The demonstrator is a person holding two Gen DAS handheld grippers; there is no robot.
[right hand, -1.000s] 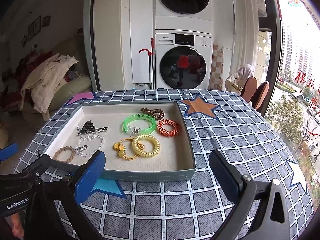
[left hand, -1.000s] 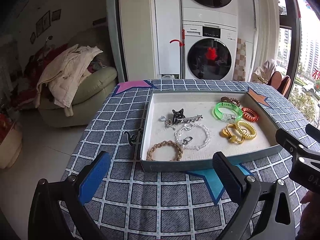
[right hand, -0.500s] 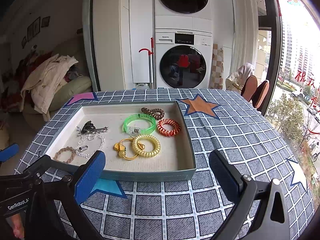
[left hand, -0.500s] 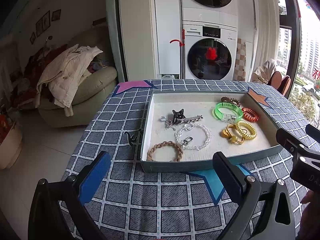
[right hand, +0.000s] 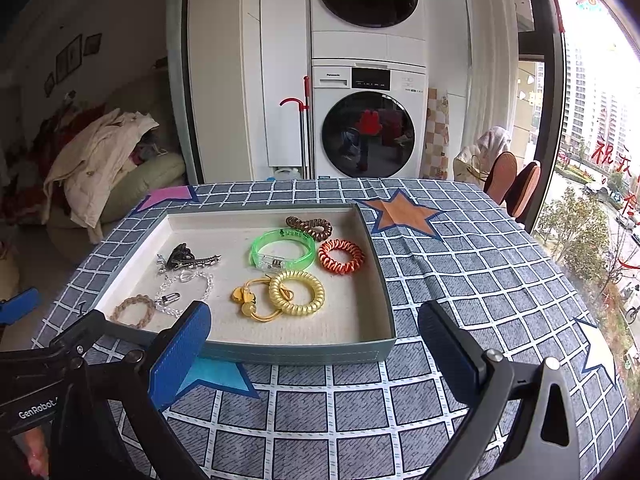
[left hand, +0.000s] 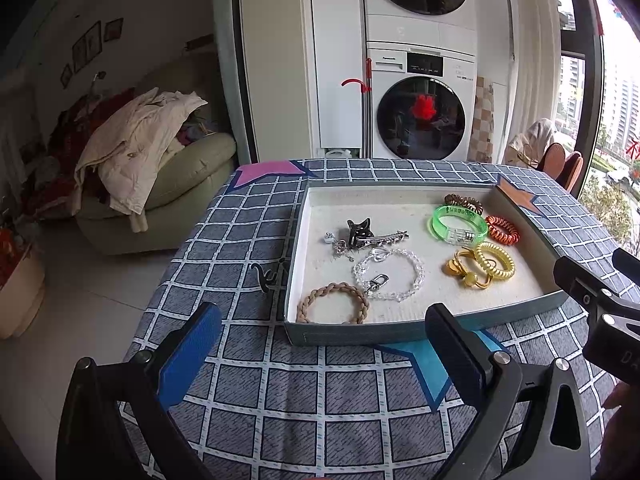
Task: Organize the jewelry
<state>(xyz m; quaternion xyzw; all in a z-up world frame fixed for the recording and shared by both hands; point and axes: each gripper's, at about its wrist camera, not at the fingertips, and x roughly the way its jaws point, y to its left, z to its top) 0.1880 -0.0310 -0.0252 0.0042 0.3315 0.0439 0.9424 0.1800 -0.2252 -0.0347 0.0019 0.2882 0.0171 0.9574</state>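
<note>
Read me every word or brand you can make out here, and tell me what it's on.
"Panasonic": lower washer, on its panel.
"GenRobot": left tongs' body, cut off at the frame edge.
Green bracelet: dark print, too small to read.
Window: red characters, not legible.
Washer display: too small.

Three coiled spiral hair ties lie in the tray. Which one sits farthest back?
The brown hair tie, by the tray's far wall behind the green bracelet; the orange one and the yellow one lie nearer.
</note>
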